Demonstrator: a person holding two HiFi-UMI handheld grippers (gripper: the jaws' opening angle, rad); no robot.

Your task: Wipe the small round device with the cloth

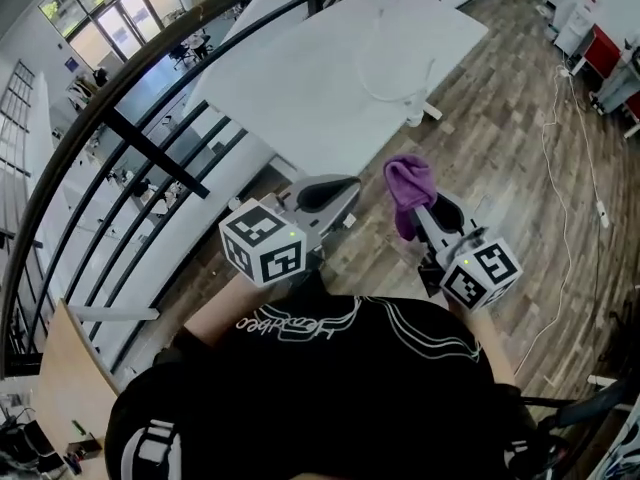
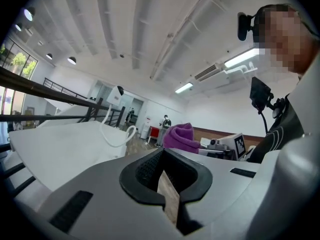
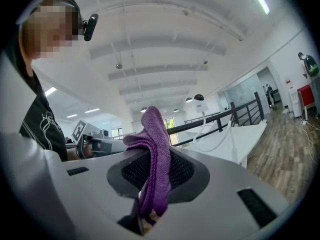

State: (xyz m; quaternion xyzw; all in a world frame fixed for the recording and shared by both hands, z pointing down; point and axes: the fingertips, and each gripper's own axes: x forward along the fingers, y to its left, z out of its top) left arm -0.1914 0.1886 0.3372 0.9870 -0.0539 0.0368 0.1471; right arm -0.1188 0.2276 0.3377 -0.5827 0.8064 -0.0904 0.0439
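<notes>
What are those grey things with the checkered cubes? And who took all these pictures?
A person holds a grabbing tool in each hand. The cubes with square markers are part of those tools. One picture comes from a camera on the person's head, looking down. The other two come from cameras riding on each tool, looking along its jaws. The right gripper has its jaws pinched on a purple cloth. The left gripper has its jaws closed with nothing between them. Ahead is a white table with a white cable lying on it. The table stands on a wooden floor.
</notes>
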